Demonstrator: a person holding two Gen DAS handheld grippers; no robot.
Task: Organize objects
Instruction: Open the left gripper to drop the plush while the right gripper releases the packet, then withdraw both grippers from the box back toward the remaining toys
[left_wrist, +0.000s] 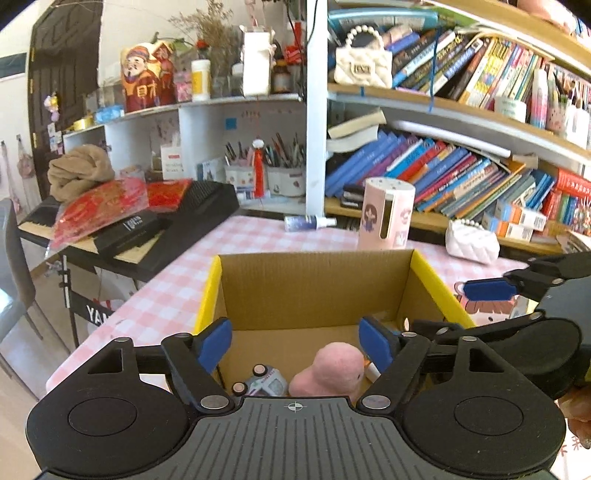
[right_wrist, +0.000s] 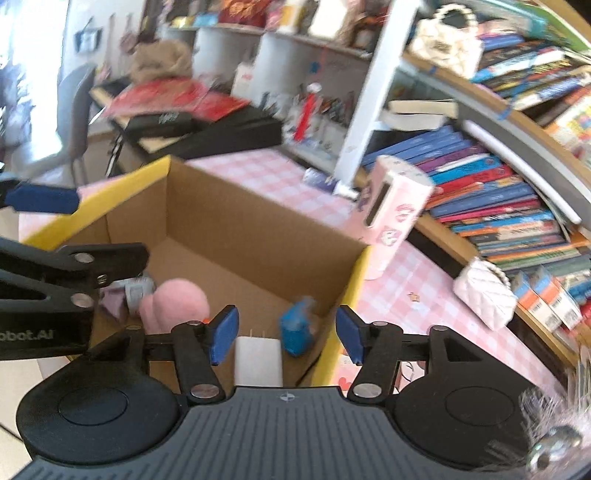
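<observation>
Cardboard walls with yellow-edged flaps form the open box (left_wrist: 314, 288) that stands on the pink checked tablecloth (left_wrist: 258, 236), and the sorted things lie on its floor: a pink plush toy (left_wrist: 327, 373) beside a small toy vehicle (left_wrist: 264, 382), a white plug adapter (right_wrist: 258, 360) and a blurred blue item (right_wrist: 295, 330) nearer the right-hand wall. Above the toys hangs the left gripper (left_wrist: 295, 345), its blue pads spread wide with nothing between them; the plush sits below the gap, apart from both pads. Over the adapter hangs the right gripper (right_wrist: 286, 334), jaws parted to a middling gap and likewise empty. By the look of it, this is the release step: both hands' loads seem to be down inside the box. Next comes fetching whatever remains outside, perhaps the pink cylindrical holder (left_wrist: 386, 214), the small spray bottle (left_wrist: 310, 222) or the white quilted purse (left_wrist: 472, 242) on the cloth beyond; that calls for lifting clear of the box walls and steering round the other gripper.
</observation>
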